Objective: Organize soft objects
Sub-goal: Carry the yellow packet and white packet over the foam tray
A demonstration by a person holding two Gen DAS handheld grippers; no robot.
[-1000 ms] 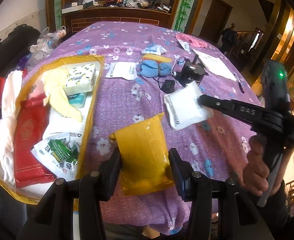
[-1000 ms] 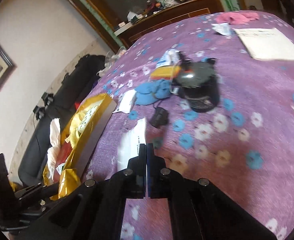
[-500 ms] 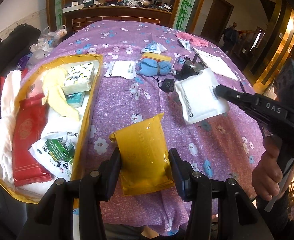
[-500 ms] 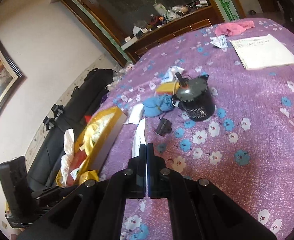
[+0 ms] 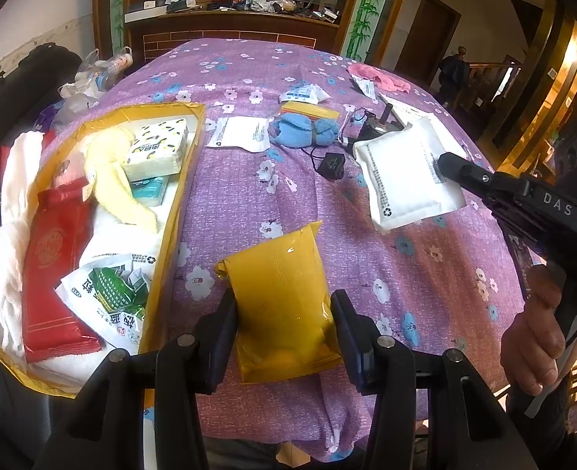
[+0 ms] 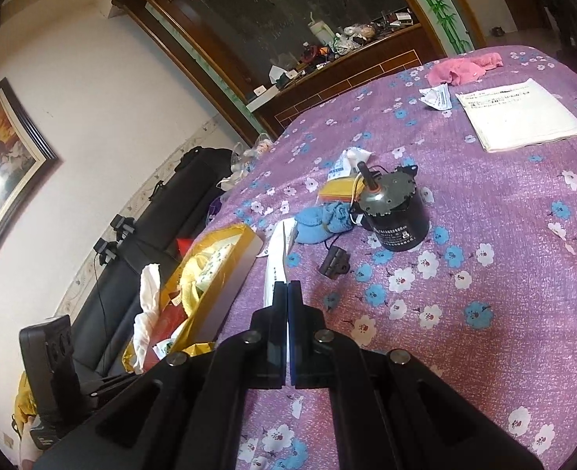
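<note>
White wall (image 6: 104,90), framed picture (image 6: 6,149), wooden cabinet (image 5: 225,27).

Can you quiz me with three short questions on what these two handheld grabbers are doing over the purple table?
1. True or false: the right gripper is shut on the white pouch and holds it clear of the tablecloth.
2. What sits between the jaws of the left gripper? A) blue cloth B) yellow packet C) red packet
3. Which side of the table, seen from the left wrist view, has the gold tray of soft things?

Key: 1 true. 2 B, the yellow packet. 3 The left side.
</note>
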